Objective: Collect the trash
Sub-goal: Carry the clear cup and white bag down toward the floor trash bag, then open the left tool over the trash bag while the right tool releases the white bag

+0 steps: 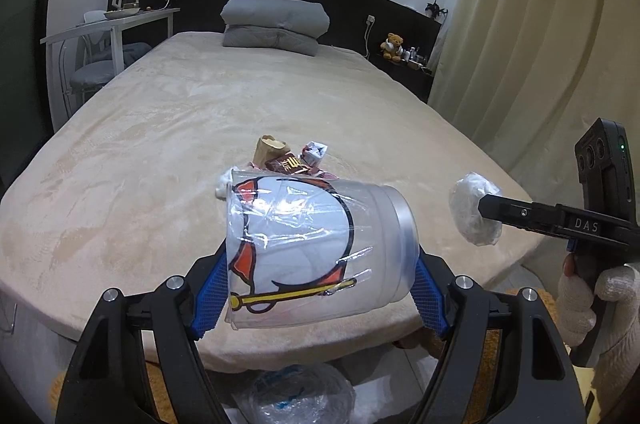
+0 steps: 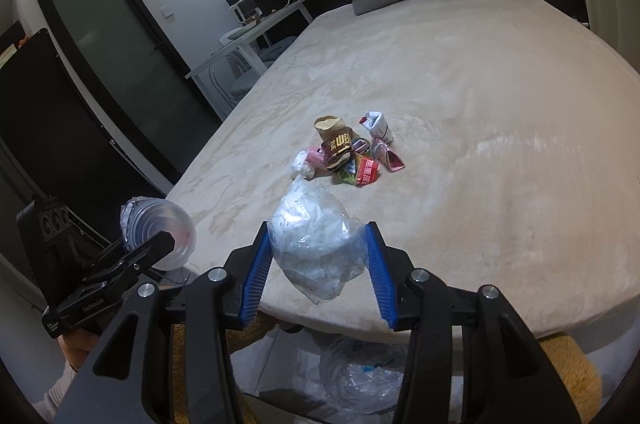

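While both hands hover over the foot of the bed [image 1: 160, 144], the left tongs [image 1: 320, 288] are closed on a clear plastic cup [image 1: 316, 248] lying sideways between the blue pads. The right tongs [image 2: 320, 272] pinch a crumpled clear bag [image 2: 316, 244], perhaps stuffed with tissue. More wrappers [image 2: 348, 152] lie heaped mid-bed; a plastic-lined bin [image 2: 360, 376] sits on the floor below.
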`<state>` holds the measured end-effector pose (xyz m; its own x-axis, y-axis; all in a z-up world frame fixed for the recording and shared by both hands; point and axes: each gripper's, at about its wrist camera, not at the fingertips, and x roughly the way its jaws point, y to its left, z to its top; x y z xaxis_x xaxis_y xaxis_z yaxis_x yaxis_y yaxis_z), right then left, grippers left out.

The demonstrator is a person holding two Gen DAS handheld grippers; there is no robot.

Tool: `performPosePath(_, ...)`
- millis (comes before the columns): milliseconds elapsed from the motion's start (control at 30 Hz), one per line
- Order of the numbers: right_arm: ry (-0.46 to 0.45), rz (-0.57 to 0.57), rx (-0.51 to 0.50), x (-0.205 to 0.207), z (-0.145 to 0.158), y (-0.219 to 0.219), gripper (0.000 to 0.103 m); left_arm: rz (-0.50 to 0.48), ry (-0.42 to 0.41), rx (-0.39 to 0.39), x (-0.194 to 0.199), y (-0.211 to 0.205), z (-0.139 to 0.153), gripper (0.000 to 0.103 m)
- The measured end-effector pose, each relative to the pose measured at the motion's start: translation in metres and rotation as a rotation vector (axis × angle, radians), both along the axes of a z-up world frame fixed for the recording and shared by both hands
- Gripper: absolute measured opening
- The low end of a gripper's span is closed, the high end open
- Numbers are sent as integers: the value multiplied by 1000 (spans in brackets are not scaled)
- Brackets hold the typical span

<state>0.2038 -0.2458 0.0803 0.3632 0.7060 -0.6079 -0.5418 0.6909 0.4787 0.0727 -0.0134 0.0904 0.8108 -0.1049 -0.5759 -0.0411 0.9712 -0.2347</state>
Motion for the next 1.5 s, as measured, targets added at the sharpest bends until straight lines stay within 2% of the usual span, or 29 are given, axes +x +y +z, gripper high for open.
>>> performPosePath(300, 32, 2, 47, -56, -7, -18, 46, -59, -2, -55, -44, -24, -7, 74)
performPosePath(333, 40, 0, 45, -60, -11, -18, 46, -76, 0, -67, -46, -27, -10, 62)
performPosePath(400, 58, 2, 40, -64, -22, -18, 46, -95, 41, -71, -44, -34, -25, 51)
performPosePath(433, 66, 1, 35, -67, -28, -19, 46, -97, 59, -72, -43, -37, -35, 50)
performPosePath(567, 84, 19, 18, -69, -50, -19, 46, -96, 111, -88, -43, -38, -69, 50)
performPosePath(767, 148, 54, -17, -62, -87, -9, 46, -76, 158, -80, -35, -21, -98, 50)
performPosePath(1167, 288, 128, -66, -49, -141, 13, 46, -135, 243, -139, -26, -7, -125, 50)
performPosePath(1500, 362, 164, -146, -39, -181, 28, 46, -162, 313, -185, -16, 2, -149, 50)
